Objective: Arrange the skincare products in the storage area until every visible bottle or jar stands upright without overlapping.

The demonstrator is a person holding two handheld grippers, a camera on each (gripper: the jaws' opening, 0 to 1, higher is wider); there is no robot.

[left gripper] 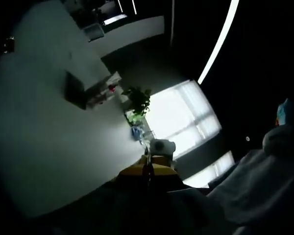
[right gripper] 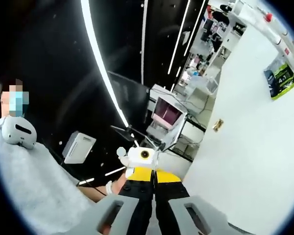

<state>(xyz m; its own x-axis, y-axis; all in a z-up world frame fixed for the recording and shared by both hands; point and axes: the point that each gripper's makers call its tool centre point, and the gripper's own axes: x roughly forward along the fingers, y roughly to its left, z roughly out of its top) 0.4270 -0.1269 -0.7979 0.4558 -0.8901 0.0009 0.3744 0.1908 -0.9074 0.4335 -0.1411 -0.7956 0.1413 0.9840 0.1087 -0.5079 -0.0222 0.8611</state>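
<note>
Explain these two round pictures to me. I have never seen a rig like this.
There is no robot here. A person holds a claw in each hand, and each claw carries a fisheye camera looking along its jaws. In the right gripper view, the right claw rises from the bottom as two grey jaws standing apart, gripping nothing. The yellow-and-black left claw faces it, jaws seemingly together. Both cameras are tilted into the room: light strips, a monitor, and a white surface with a green packet. The left gripper view is dark, with a plant and a window.
</note>
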